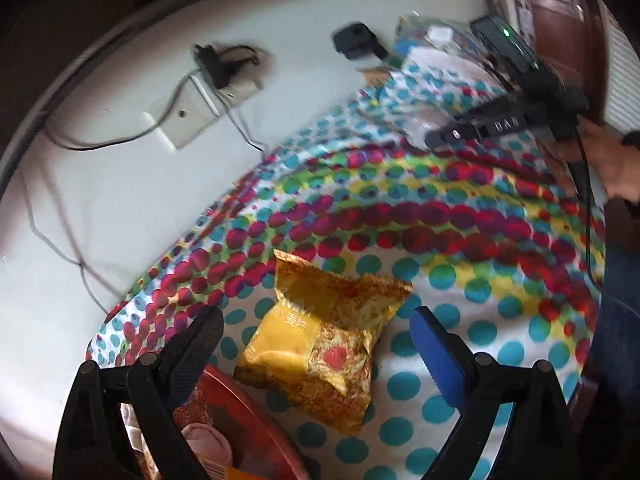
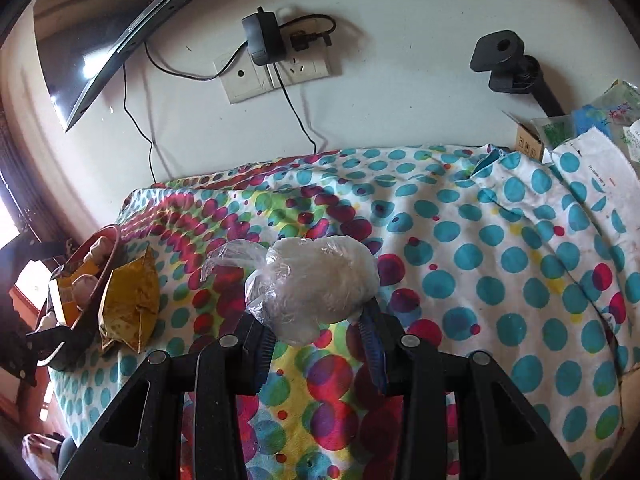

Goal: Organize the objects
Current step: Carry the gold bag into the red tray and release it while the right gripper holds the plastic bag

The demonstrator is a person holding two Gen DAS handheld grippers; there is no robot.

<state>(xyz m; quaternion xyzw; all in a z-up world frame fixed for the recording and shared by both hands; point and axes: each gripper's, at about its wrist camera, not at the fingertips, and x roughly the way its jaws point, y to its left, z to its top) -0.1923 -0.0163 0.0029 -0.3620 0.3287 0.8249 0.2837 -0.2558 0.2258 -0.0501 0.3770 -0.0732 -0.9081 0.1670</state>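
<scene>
The yellow-gold snack packet (image 1: 324, 344) on the dotted cloth bears white Chinese characters on its plain yellow panel, seen tilted and too blurred to read with certainty. In the left wrist view, the black bar of the right-hand gripper (image 1: 494, 126) carries pale letters that look like "DAB" (soft with motion blur). A white cloth edge (image 2: 596, 168) at the far right has a small printed line of characters, too tiny to read.

Yellow snack packets (image 1: 320, 344): one being seen beside the red bowl (image 2: 108, 248).
Red bowls: one being counted.
Clear plastic bags (image 2: 316, 284): one being shown right of the bowl.
Wall sockets (image 2: 276, 74): one panel being seen above the bowl.
</scene>
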